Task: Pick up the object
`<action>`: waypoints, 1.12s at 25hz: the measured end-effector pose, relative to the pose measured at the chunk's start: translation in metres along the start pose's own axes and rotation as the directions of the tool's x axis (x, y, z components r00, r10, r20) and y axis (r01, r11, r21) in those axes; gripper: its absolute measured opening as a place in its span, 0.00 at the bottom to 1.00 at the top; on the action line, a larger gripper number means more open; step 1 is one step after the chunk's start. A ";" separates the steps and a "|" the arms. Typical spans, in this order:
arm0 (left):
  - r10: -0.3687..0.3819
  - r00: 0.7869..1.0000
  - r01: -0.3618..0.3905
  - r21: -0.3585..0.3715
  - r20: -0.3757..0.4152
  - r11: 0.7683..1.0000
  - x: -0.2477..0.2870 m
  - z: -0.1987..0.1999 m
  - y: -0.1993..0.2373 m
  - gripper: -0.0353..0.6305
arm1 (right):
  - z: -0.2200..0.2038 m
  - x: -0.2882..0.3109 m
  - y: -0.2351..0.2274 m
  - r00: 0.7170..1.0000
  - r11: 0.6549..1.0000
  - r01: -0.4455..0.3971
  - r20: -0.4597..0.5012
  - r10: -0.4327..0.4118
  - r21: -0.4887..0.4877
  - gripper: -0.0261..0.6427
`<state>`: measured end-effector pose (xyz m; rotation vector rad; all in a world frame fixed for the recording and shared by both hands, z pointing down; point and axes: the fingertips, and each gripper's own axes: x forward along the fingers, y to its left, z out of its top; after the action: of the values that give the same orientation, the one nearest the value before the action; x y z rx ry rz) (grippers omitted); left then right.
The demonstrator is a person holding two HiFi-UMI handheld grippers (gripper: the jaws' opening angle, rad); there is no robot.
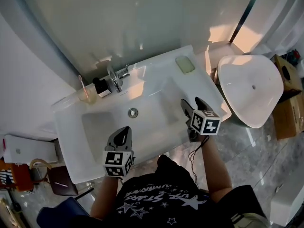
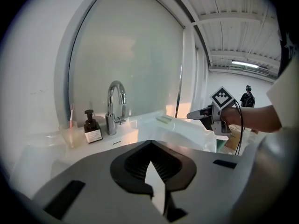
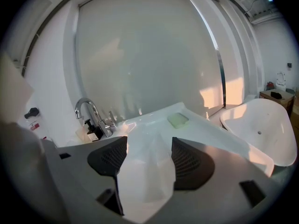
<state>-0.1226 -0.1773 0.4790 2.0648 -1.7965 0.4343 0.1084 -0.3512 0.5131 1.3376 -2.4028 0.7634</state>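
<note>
We hold both grippers over the white sink (image 1: 71, 137). The left gripper (image 1: 124, 131), lower left, has its jaws closed and empty. The right gripper (image 1: 191, 103), centre right, has its jaws wide and empty. The green soap bar (image 1: 185, 64) lies on the sink's upper-right corner.

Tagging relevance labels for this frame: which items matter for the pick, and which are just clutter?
Job, likely:
right gripper, jaws apart, empty
left gripper, jaws together
green soap bar on the sink back corner, the probable target, though the task names none

Lying about:
pump bottle
cup with toothbrush
faucet
white tub
cardboard boxes
</note>
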 end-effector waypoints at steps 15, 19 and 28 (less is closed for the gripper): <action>0.079 0.996 -0.079 0.016 -0.042 0.997 0.104 0.036 0.001 0.07 | 0.056 0.139 -0.069 0.995 0.992 0.020 -0.099 -0.033 -0.122 0.41; 0.065 0.996 -0.064 0.005 -0.069 0.998 0.125 0.036 -0.001 0.07 | 0.056 0.171 -0.077 0.990 0.986 0.029 -0.130 -0.051 -0.166 0.37; 0.061 0.993 -0.061 0.000 -0.098 0.998 0.162 0.034 0.003 0.07 | 0.048 0.223 -0.090 0.973 0.964 0.028 -0.215 -0.087 -0.265 0.25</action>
<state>-0.1036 -0.3354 0.5235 1.9551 -1.8046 0.5402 0.0671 -0.5732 0.6099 1.1454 -2.1864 0.5290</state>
